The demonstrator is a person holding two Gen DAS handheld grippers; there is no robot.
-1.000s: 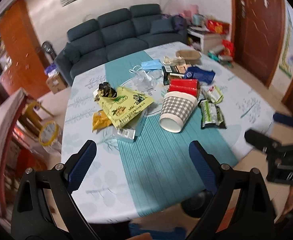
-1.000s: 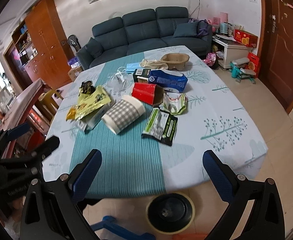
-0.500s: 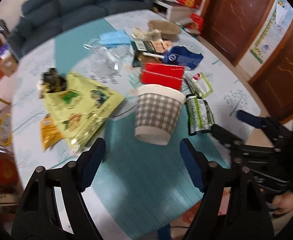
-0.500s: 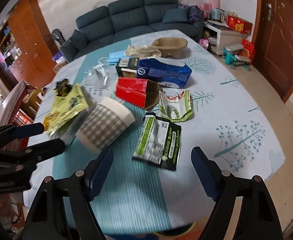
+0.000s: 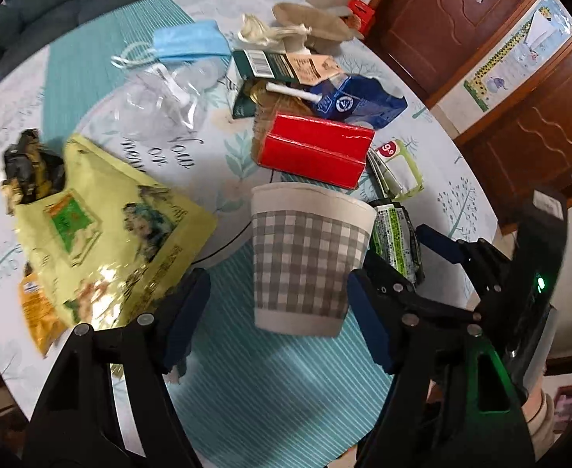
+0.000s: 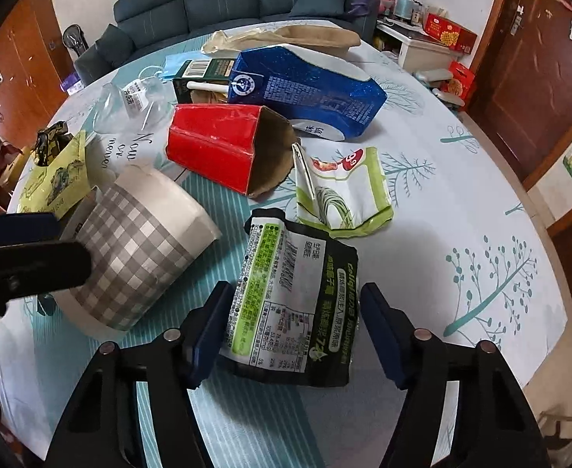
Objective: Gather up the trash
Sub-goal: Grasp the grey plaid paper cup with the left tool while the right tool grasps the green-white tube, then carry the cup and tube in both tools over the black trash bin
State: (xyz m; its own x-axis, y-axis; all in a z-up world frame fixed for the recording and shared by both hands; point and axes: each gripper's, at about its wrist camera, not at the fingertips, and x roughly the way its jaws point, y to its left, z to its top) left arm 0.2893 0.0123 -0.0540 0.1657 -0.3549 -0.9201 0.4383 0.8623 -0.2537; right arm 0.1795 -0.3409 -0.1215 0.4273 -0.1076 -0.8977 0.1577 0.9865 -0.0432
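Your left gripper has its blue-padded jaws closing around the base of the grey-and-white checked paper cup, which lies on its side on the teal striped runner; the right pad sits just beside the cup wall, the left pad stands clear of it, so nothing is pinched yet. Your right gripper is closing too, with the near end of the black-and-green foil snack packet between its pads; the left pad looks to be touching the packet's edge, though you cannot tell whether it presses.

Just left of that packet lies the cup, and your left gripper reaches it from the left edge of the right wrist view. Just beyond the packet lies a crumpled green-and-white wrapper. Farther back, a red cardboard carton lies on its side with its open end facing right, a blue milk carton behind it. To the left of the cup sits a yellow-green snack bag, with a crushed clear plastic bottle and a light blue face mask beyond it on the round table
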